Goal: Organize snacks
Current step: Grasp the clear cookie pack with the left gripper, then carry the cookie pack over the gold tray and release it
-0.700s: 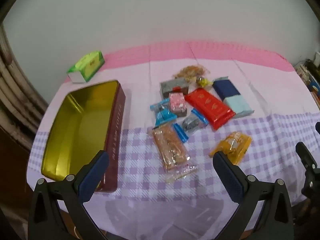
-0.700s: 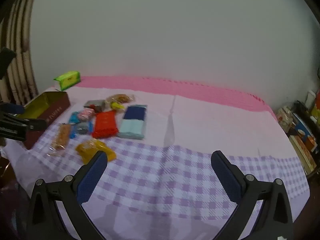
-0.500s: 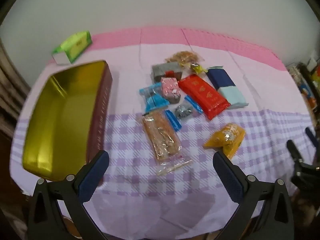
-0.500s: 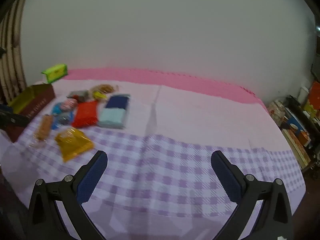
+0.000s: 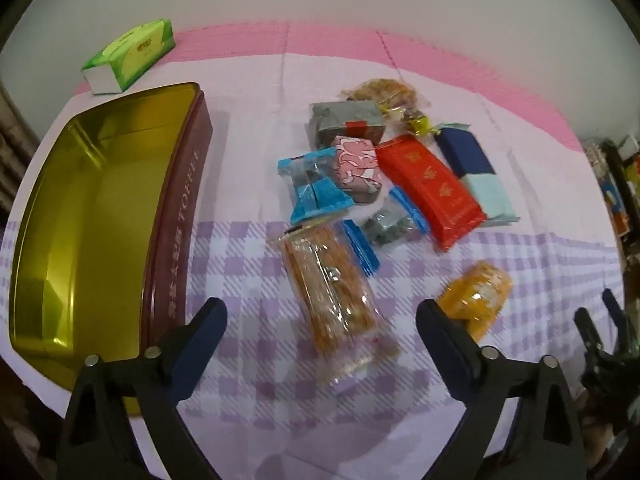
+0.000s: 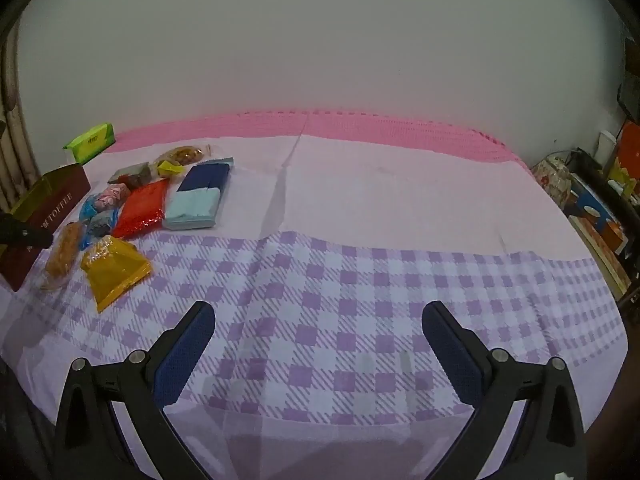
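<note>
An open maroon tin (image 5: pixel 172 216) with a gold inside lies at the left; in the right wrist view the tin (image 6: pixel 56 204) is at the far left. A heap of snacks lies right of it: a clear pack of orange biscuits (image 5: pixel 332 292), a red pack (image 5: pixel 428 188), a blue-and-pale-blue pack (image 5: pixel 476 168), a yellow pack (image 5: pixel 476 296), a pink pack (image 5: pixel 356 160). My left gripper (image 5: pixel 320 320) is open and empty, hovering over the biscuit pack. My right gripper (image 6: pixel 318 324) is open and empty over bare cloth, right of the yellow pack (image 6: pixel 114 268).
A green tissue pack (image 5: pixel 132 54) lies at the back left near the wall. The table has a pink and purple-check cloth (image 6: pixel 360 272). Boxes and clutter (image 6: pixel 596 208) stand beyond the table's right edge. The right gripper's tip shows at the left wrist view's right edge (image 5: pixel 600 332).
My left gripper has moved closer and lower over the snacks, with the biscuit pack now between its fingers' line. My right gripper has shifted slightly; the snacks sit further left in its view.
</note>
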